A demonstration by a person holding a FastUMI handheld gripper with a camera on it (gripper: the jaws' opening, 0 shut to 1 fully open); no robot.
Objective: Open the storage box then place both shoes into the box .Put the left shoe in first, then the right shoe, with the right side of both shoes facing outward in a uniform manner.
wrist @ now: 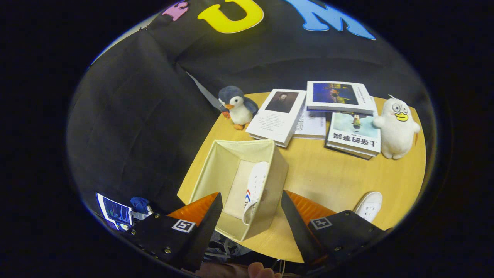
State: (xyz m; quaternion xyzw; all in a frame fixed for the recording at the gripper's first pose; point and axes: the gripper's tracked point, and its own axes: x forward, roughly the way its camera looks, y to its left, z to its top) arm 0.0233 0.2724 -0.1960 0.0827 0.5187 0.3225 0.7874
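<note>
Round wooden table (332, 173) against black cloth wall. Storage box (243, 185) open, near edge, between fingers. One shoe (255, 189) inside, on its side against right wall. Second shoe (369, 205) on table beside right finger. Gripper (251, 216) spread wide, empty. Shoe likely light, canvas soft, sole stiff; grip across heel collar. Box fabric, may slide. Book (355, 137) cover: "上帝的笔误", probably.

The counter (328, 173) carries 1 open storage box (239, 185), 1 loose shoe (369, 205), books (308, 112) and 2 plush toys (397, 129).
</note>
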